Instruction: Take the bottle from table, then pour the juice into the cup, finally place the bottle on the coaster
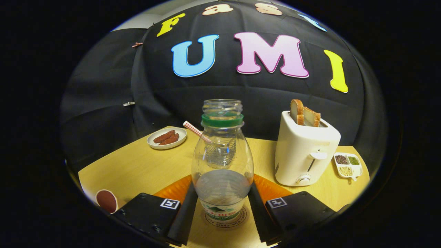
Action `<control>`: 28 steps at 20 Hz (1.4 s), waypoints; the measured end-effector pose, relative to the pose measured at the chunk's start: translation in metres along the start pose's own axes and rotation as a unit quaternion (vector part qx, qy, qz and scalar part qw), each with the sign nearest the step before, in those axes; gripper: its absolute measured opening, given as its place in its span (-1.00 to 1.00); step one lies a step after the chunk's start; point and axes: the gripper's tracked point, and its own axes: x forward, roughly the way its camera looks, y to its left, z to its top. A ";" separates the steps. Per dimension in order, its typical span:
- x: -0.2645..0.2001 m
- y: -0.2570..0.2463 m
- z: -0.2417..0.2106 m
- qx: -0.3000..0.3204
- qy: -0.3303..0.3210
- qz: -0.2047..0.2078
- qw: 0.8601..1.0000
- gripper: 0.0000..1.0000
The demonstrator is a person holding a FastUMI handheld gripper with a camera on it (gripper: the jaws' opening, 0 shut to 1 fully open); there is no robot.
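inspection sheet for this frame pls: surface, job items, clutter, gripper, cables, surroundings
Surface: light wooden table.
Job's things: clear bottle, uncapped, upright, standing on the round coaster; it looks empty. A cup with a striped straw shows through the bottle, behind it.
Clutter: white toaster with two bread slices; plate of sausages; divided dish of grains; paper cup on its side by the left finger; orange mat under the fingers.
Gripper: gripper, fingers flank the bottle's base; contact cannot be judged.
Cables: nothing seen.
Surroundings: black cloth wall with clips.
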 end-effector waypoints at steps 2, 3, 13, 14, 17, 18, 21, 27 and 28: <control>0.000 0.002 -0.002 -0.003 0.006 0.004 1.000 0.57; -0.001 0.003 -0.003 -0.004 0.009 0.006 1.000 0.57; -0.029 0.005 0.008 -0.036 0.010 -0.005 0.999 1.00; -0.035 0.004 0.011 -0.043 0.008 -0.009 0.999 1.00; -0.057 0.006 0.015 -0.059 0.003 -0.010 0.998 0.96; -0.065 0.005 0.018 -0.066 0.003 -0.015 0.998 0.96; -0.094 0.009 0.035 -0.066 -0.013 -0.015 0.998 0.96; -0.164 0.007 0.100 -0.079 -0.083 -0.045 0.992 0.95; -0.179 0.005 0.110 -0.081 -0.091 -0.053 0.991 0.96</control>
